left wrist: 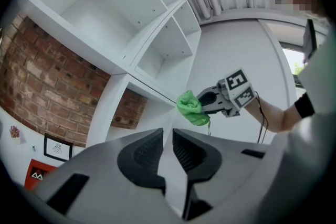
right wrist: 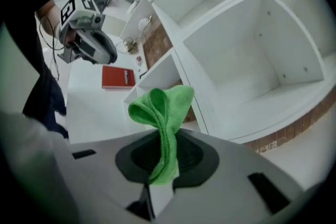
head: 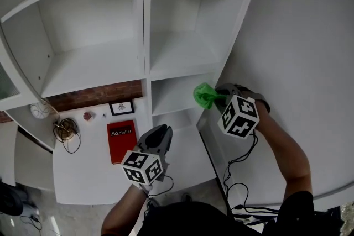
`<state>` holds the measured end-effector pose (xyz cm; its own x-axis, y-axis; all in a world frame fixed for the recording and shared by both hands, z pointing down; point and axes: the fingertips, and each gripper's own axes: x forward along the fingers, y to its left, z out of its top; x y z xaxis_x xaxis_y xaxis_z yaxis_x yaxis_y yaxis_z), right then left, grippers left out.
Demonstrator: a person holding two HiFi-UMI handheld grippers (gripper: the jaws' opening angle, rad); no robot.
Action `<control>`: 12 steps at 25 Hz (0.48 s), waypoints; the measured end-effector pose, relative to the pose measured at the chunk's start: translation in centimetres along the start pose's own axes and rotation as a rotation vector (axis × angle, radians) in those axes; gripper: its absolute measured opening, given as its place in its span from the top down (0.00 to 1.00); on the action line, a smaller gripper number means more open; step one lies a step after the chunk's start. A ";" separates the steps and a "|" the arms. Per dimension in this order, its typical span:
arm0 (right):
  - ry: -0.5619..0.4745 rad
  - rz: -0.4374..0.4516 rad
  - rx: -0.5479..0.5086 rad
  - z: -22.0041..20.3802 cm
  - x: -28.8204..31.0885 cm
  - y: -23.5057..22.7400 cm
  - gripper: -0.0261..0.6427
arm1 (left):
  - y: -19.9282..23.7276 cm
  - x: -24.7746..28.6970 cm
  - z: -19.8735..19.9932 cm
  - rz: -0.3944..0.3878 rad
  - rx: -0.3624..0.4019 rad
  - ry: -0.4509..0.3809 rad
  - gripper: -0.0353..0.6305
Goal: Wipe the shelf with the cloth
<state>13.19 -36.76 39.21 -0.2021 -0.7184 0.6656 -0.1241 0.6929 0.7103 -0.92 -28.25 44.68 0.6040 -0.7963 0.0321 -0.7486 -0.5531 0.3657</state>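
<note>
Cloth [head: 206,95], green, bunched, is clamped in the right gripper [head: 219,98]; its jaws are closed on a fold, with the rest sticking out ahead of the tips. The cloth sits at the front edge of the shelf [head: 145,36], by the lower right bay near the right side panel; I cannot tell whether it touches. The left gripper [head: 160,134] is lower left, well apart from the cloth, over the table [head: 83,174]. Its jaws stand a narrow gap apart with nothing between them. A red book [head: 121,141] lies on the table beside it.
</note>
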 end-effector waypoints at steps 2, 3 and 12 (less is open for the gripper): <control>-0.147 -0.059 0.105 1.0 -0.7 0.7 0.89 | 0.5 -0.1 0.0 0.026 0.007 0.006 0.86; -0.212 -0.083 0.165 1.4 -1.0 1.1 0.88 | 0.8 -0.2 0.2 0.040 0.012 0.004 0.86; -0.622 -0.090 0.563 3.9 -1.6 5.3 0.88 | 1.7 -0.4 1.8 0.145 0.118 -0.018 0.86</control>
<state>9.08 -31.75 41.01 -0.6460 -0.7221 0.2475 -0.5978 0.6802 0.4242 -2.92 -29.32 43.60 0.4831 -0.8735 0.0592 -0.8550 -0.4562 0.2467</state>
